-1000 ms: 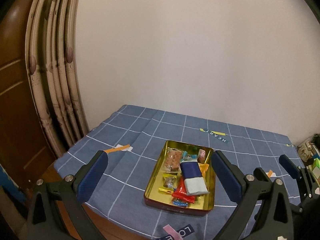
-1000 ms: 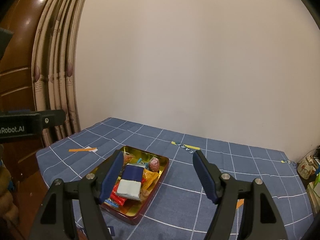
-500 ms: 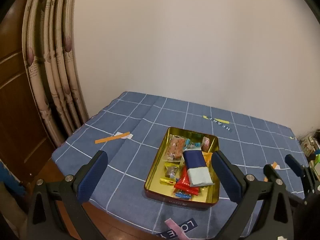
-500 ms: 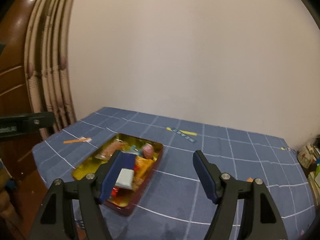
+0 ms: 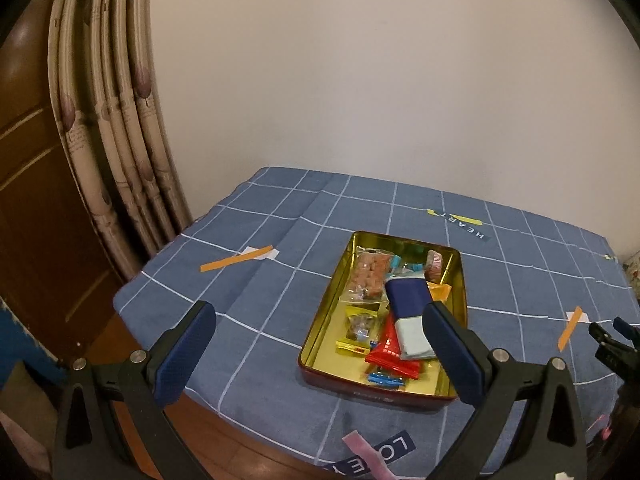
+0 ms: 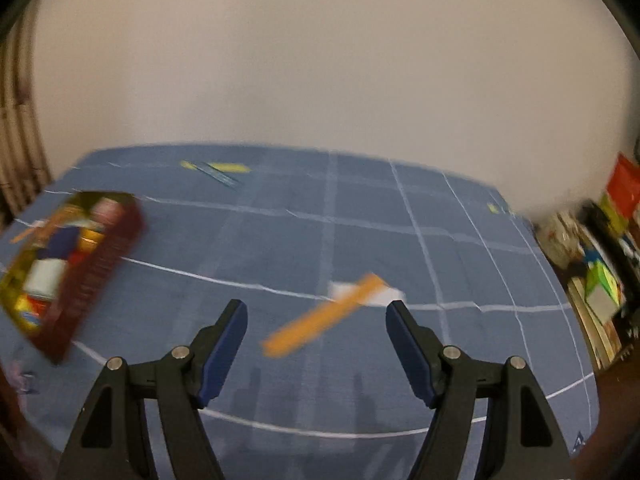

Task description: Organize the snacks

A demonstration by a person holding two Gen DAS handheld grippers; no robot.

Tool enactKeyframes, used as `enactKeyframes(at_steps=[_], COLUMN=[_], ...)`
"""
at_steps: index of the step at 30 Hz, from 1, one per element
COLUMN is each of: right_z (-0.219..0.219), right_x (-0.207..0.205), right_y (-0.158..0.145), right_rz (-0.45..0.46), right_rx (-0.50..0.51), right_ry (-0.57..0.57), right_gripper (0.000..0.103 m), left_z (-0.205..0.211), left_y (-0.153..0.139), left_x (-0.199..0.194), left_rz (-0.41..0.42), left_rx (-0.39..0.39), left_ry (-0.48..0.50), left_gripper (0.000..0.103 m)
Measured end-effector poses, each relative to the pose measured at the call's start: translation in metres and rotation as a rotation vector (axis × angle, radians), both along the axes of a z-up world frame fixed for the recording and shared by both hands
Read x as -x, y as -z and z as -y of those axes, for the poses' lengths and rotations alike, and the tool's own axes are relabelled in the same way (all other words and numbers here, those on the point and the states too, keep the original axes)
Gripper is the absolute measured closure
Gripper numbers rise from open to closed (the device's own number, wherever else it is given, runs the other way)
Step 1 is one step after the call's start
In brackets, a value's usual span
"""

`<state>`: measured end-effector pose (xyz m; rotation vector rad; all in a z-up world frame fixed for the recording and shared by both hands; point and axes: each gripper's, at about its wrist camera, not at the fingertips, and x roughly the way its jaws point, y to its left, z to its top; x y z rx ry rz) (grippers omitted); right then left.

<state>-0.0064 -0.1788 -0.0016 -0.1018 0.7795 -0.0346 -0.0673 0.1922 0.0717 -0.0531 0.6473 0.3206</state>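
Snacks heaped in gold tin; left hand-held gripper, right hand-held gripper both agape, empty.

Open gold-lined tin, dark red outside, lies flat on the blue checked cloth; wrapped snacks piled inside.

Warm, dim indoor light falls on both views, and the gold inside of the tin glints under it. The left wrist picture is sharp, while the right wrist picture is smeared with motion blur, its orange tape strip streaked. Both pictures bend strongly and darken at the corners.
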Motion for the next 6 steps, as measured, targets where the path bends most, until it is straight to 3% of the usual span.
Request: enactKeyframes(at_steps=[6], right_z=[0.074], right_x=[-0.040], right_y=[0.043], right_rz=[-0.151], right_rx=[-0.019], right_ry=[0.148], right_gripper=[0.029], left_z=[0.002], left_y=[0.003], left_x=[-0.004], left_rz=[-0.063], left_rx=[0.004], left_ry=[-0.001], left_gripper=[0.000])
